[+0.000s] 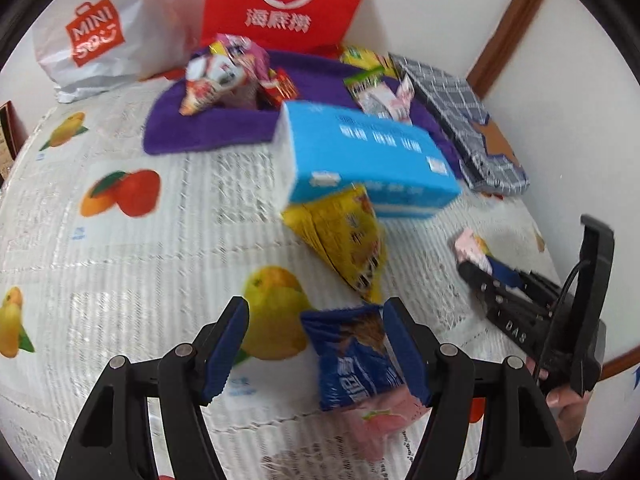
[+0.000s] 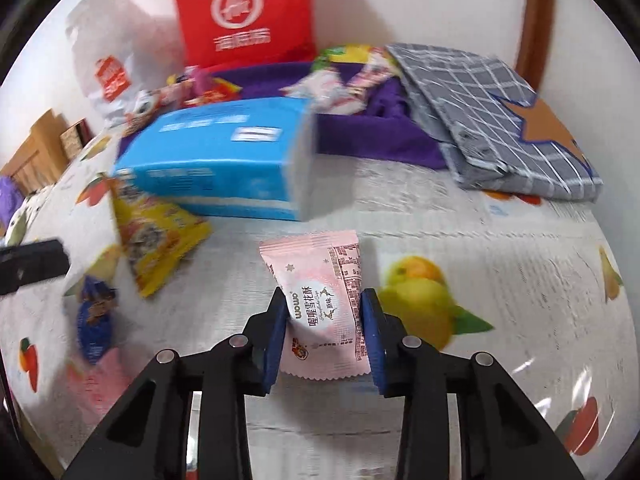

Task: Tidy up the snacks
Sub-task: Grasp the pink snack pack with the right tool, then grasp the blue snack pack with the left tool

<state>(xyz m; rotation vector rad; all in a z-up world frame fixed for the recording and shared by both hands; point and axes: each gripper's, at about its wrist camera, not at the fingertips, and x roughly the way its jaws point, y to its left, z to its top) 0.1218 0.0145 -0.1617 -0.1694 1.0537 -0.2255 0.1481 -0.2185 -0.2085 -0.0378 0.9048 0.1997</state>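
In the right wrist view my right gripper (image 2: 325, 314) is shut on a pink snack packet (image 2: 320, 280), its blue pads pressing on both sides. That packet lies just above the fruit-print tablecloth (image 2: 500, 280). In the left wrist view my left gripper (image 1: 316, 314) stands open over a blue snack packet (image 1: 352, 360), which lies against the right finger (image 1: 404, 344). The blue packet partly covers a second pink packet (image 1: 380, 416). A yellow snack packet (image 1: 344, 240) lies just beyond. At the right of that view, the right gripper (image 1: 476, 268) shows the pink packet (image 1: 468, 246) at its tip.
A blue tissue pack (image 1: 360, 156) lies mid-table before a purple tray (image 1: 208, 132) holding several snacks. A folded grey checked cloth (image 1: 472, 128) sits at the right, near the wall. A red bag (image 1: 280, 0) and a white shopping bag (image 1: 96, 40) stand behind. A hand (image 1: 568, 404) holds the right gripper.
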